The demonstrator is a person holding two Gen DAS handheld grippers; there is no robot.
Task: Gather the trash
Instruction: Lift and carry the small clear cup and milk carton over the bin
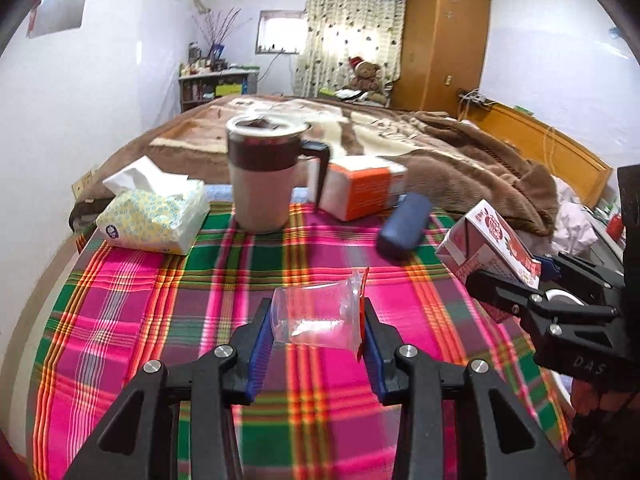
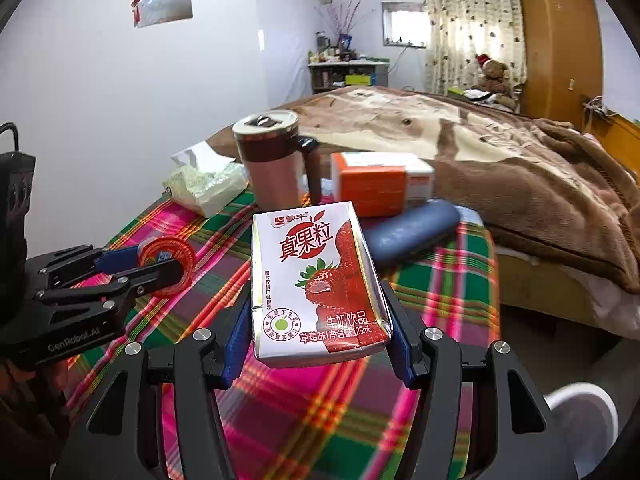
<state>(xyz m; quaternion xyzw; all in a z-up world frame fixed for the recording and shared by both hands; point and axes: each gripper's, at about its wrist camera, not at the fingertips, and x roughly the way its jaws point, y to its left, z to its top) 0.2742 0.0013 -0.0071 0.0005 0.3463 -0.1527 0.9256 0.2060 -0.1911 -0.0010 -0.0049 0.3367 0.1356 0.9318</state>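
Left gripper (image 1: 318,316): closed on a clear plastic cup (image 1: 316,314), held above the plaid tabletop (image 1: 160,320).
Cup axis: on its side, red foil lid (image 1: 362,308) at the right finger.
Right gripper (image 2: 320,320): clamped on a strawberry milk carton (image 2: 316,284), long axis pointing forward, printed face up.
Right view only: lid's round printed face (image 2: 168,260).
Behind: mug (image 1: 264,176), tissue pack (image 1: 154,216), orange box (image 1: 360,188), blue case (image 1: 404,226).

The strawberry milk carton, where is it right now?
The strawberry milk carton is clamped in the right tongs, above the plaid cloth, just in front of the blue case and the mug.
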